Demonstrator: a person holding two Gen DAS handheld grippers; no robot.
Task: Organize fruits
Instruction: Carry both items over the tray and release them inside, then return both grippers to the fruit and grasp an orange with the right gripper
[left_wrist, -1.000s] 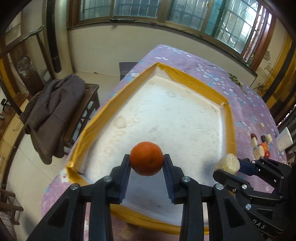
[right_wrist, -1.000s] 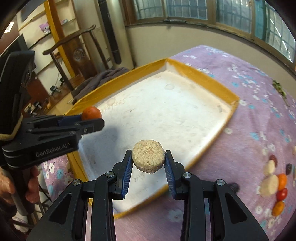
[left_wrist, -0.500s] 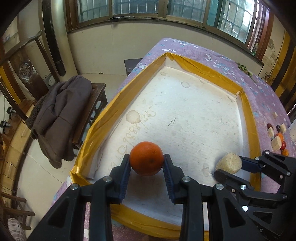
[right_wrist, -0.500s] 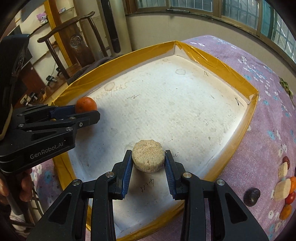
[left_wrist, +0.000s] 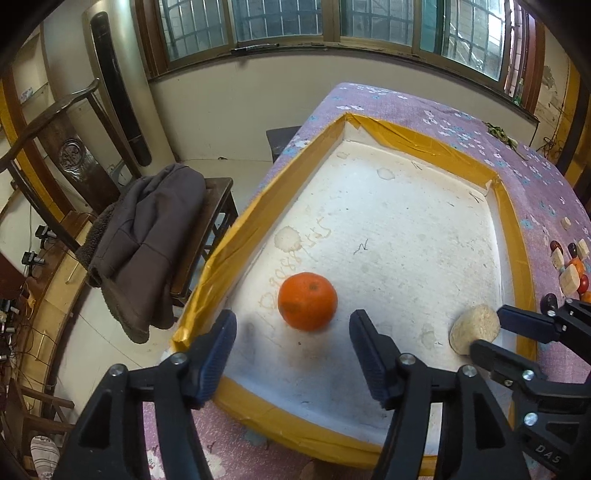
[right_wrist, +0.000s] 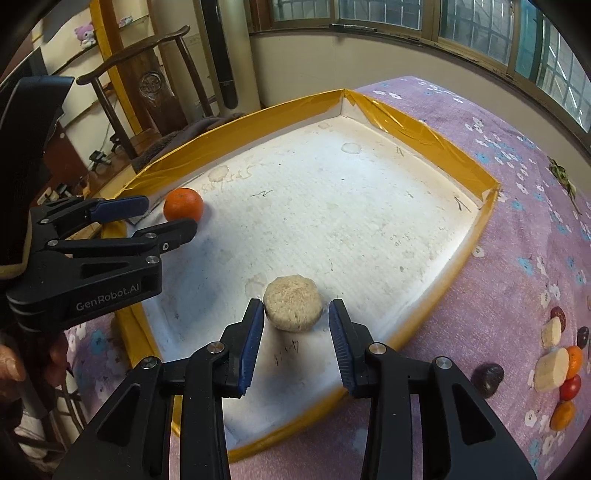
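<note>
An orange (left_wrist: 307, 301) lies on the floor of the white foam tray with a yellow taped rim (left_wrist: 258, 206), near its left wall. My left gripper (left_wrist: 291, 347) stands just behind it; its jaws are opening and both pads are clear of the fruit. From the right wrist, the orange (right_wrist: 183, 204) shows between the left gripper's (right_wrist: 168, 214) spread fingers. A beige round piece (right_wrist: 291, 308) rests on the tray (right_wrist: 424, 129) near the front rim, between my right gripper's (right_wrist: 295, 336) jaws. These are opening, with a gap at the right pad. The left wrist view also has that piece (left_wrist: 474, 326).
A heap of small fruits and beige chunks (right_wrist: 561, 365) lies on the purple flowered cloth right of the tray, with a dark plum (right_wrist: 487, 374) nearer. A wooden chair with a brown jacket (left_wrist: 147, 243) stands past the table's left edge. A hand (right_wrist: 11, 369) holds the left gripper.
The left jaws have spread and let go of the orange, which now lies on the tray. The right jaws have eased off the beige piece, now down on the tray floor.
</note>
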